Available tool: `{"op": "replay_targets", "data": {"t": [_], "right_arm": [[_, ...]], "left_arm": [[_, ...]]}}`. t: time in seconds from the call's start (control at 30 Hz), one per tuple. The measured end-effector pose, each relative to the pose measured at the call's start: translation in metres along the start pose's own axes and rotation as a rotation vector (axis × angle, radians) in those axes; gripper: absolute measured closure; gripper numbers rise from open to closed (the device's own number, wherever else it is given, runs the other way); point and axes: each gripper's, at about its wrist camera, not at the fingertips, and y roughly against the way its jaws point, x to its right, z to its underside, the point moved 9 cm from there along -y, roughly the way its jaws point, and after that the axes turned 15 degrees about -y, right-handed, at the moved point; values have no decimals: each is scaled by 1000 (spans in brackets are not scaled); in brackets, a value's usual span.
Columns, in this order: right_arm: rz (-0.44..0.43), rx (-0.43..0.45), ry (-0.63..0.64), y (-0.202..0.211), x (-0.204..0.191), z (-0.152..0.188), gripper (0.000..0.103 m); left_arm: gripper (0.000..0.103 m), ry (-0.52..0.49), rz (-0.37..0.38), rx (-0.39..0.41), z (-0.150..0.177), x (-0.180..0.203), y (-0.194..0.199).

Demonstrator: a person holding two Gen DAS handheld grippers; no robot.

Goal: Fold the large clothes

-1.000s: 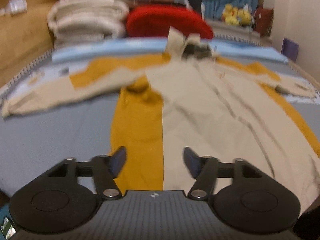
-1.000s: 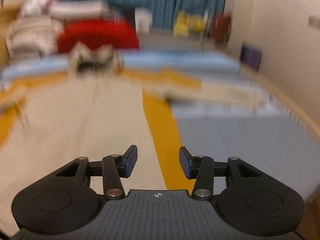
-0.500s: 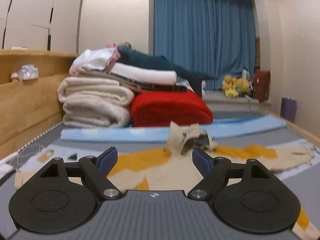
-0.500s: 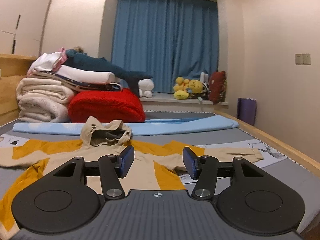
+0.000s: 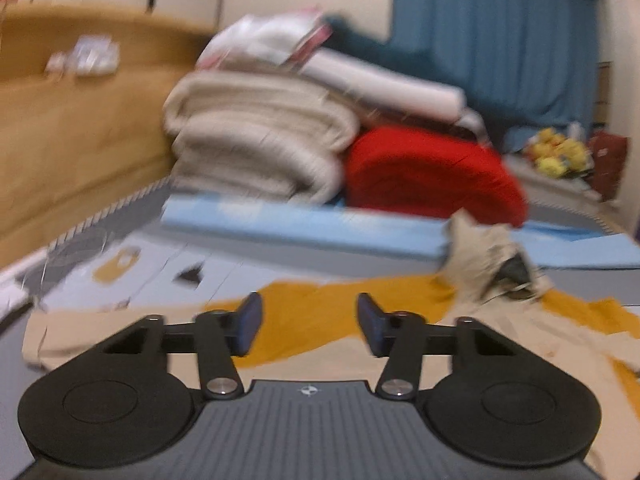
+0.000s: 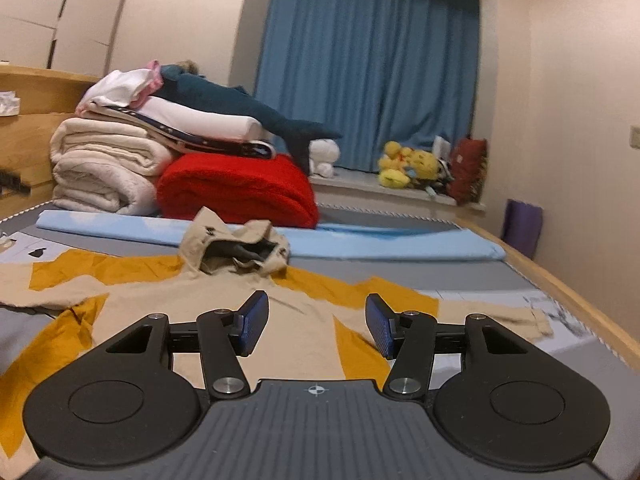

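Beige and mustard hoodie [image 6: 296, 320] is spread flat on the grey bed [image 6: 472, 276], hood at 12 o'clock toward the red blanket [image 6: 240, 192]. Left gripper [image 5: 309, 322] and right gripper [image 6: 316, 322] both have jaws wide apart, holding nothing, above the fabric.

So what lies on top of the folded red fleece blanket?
On the folded red fleece blanket rest a white pillow and a dark blue plush shark. What lies between them is mostly covered.

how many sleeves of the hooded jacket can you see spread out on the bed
2. One sleeve stretches out to the left of the hood; the other sleeve runs right, toward the bed's wooden edge. Neither is folded in yet.
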Motion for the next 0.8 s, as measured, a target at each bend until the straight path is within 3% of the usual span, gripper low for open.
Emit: {"op": "replay_targets", "data": {"t": [0.1,0.17,0.2,0.23,0.43,0.53,0.67,0.73,0.8], "right_arm": [[-52,-10,16,-26,-29,-18,49],[-101,-25,13,-46,-51,-27,61],[-135,-41,9,-59,-64,-31,74],[-169,-55,3,-72,-78,-33,80],[-276,-91,-7,-140,-134,-36,84],[-297,-117,-6,-162,-139,-18,84],[-303,-230,-18,-185,-144,4,86],[-331,-227,20,-188,-152,3,95],[-323,-218,59,-192,-154,1,95]], "left_arm": [[74,61,-28,-115,40,-37,-40],[74,92,-43,-177,64,-58,-58],[74,102,-51,-201,74,-67,-65],[74,123,-61,-227,83,-78,-71],[73,279,-136,-297,126,-139,-88],[72,392,-181,-321,144,-170,-89],[66,543,-243,-325,163,-213,-91],[66,608,-265,-330,172,-229,-92],[62,659,-275,-332,179,-242,-93]]}}
